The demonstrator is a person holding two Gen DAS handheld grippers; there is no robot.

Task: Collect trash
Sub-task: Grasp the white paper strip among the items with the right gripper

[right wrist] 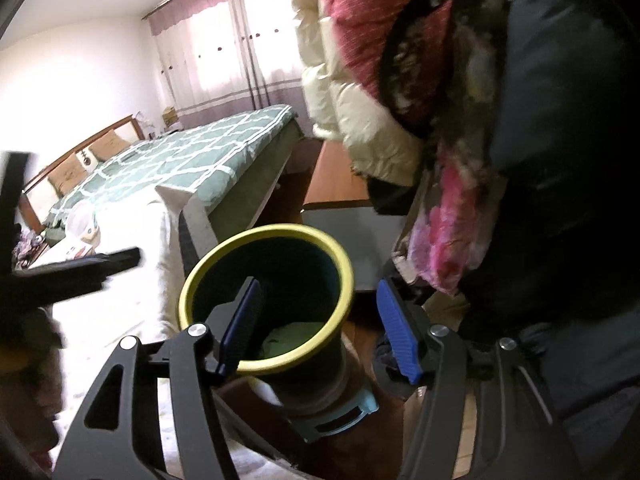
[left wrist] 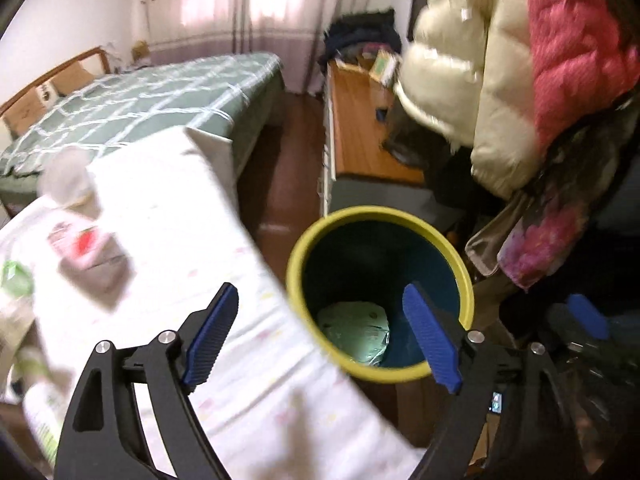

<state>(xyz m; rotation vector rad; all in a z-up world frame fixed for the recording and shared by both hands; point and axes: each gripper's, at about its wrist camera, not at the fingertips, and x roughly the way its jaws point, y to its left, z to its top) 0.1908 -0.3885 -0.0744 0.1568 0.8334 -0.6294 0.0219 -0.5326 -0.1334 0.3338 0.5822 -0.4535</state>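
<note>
we hold our left gripper spread wide and empty above the round dark bin with the yellow-green rim, just beside the white-covered table. a pale green crumpled wrapper lies at the bottom of the bin. our right gripper also stands wide and empty, one finger over the bin's mouth, the other outside its rim. on the table we see a blurred red and white packet and a small green scrap.

A yellow-rimmed, dark teal bin holds pale green trash; the bedspread is green with white lattice.
</note>
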